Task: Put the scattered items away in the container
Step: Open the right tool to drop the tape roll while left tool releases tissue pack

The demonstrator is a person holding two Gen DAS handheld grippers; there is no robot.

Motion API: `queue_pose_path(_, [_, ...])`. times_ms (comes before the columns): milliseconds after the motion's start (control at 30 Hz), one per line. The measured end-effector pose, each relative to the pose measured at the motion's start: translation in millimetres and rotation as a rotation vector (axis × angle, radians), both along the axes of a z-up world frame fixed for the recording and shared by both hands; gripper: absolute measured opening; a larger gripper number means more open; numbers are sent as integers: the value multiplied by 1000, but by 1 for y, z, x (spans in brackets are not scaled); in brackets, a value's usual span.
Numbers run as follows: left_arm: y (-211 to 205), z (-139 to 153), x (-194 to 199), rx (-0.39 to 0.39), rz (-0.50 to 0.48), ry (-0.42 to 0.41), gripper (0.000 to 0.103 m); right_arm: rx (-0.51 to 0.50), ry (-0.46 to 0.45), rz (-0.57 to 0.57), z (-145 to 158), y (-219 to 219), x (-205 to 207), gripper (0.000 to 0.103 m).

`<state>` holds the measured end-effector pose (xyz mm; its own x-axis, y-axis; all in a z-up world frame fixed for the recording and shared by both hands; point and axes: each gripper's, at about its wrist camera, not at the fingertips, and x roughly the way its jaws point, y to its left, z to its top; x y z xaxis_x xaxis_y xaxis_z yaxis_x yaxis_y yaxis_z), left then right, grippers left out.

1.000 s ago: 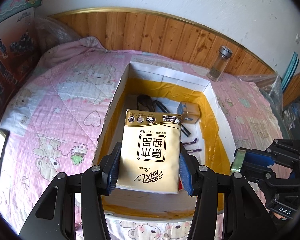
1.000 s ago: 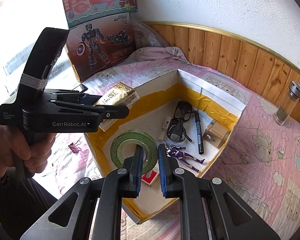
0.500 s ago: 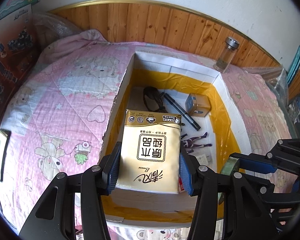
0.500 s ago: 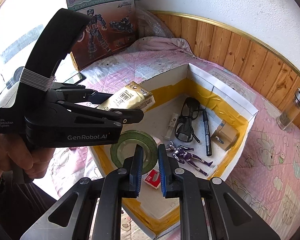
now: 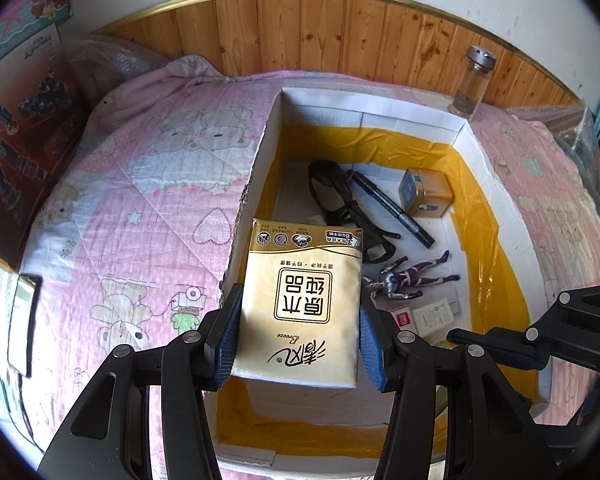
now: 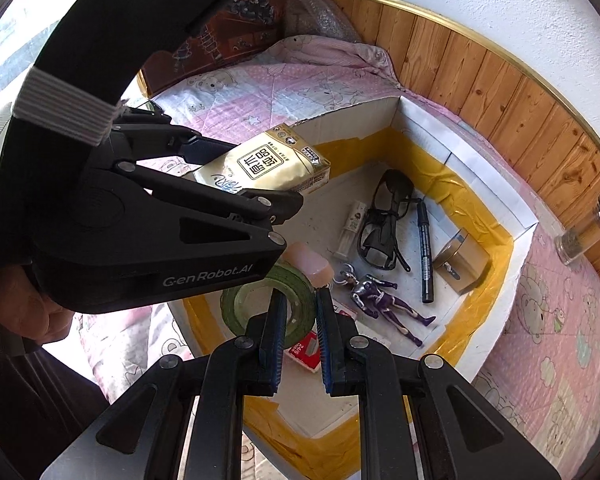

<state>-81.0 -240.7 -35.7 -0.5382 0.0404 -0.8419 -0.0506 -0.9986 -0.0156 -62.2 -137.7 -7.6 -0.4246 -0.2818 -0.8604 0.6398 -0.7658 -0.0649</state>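
Note:
My left gripper (image 5: pixel 298 338) is shut on a cream tissue pack (image 5: pixel 300 304) and holds it over the near left part of the open cardboard box (image 5: pixel 472 136). The pack also shows in the right wrist view (image 6: pixel 264 168). My right gripper (image 6: pixel 300 320) is shut on a green tape roll (image 6: pixel 256 300) above the box's near end (image 6: pixel 526 220). In the box lie dark glasses (image 5: pixel 340 200), a black marker (image 5: pixel 392 208), a small tin (image 5: pixel 424 192), a purple toy figure (image 5: pixel 408 280) and a small red packet (image 6: pixel 306 354).
A pink quilt (image 5: pixel 140 200) covers the bed around the box. A glass jar (image 5: pixel 472 80) stands beyond the box's far right corner. A toy box (image 5: pixel 16 140) leans at the left. A phone (image 5: pixel 22 312) lies at the left edge. A wood panel wall (image 5: pixel 340 36) runs behind.
Both grippers have moved forward and lower over the box with their loads. The left gripper now fills the left of the right wrist view.

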Motion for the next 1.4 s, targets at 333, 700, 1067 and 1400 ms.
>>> queue_pose_path(333, [-4,-1,-1,7,-10,-8,54,3,-62,4,-12,-15,-5,16])
queue_pose_path(700, [-5,-1,-1,14,-12,-11,54,-43,-143,-36,-18,-18,-14,16])
queue_pose_path(1067, [-11,1,-4,46,-1,-15,57,-78,-188,-65,-21,-18,-18,24])
queue_pose_path(1400, [-11,1,-7,62,-2,-15,57,-109,-222,-80,-23,-11,-22,30])
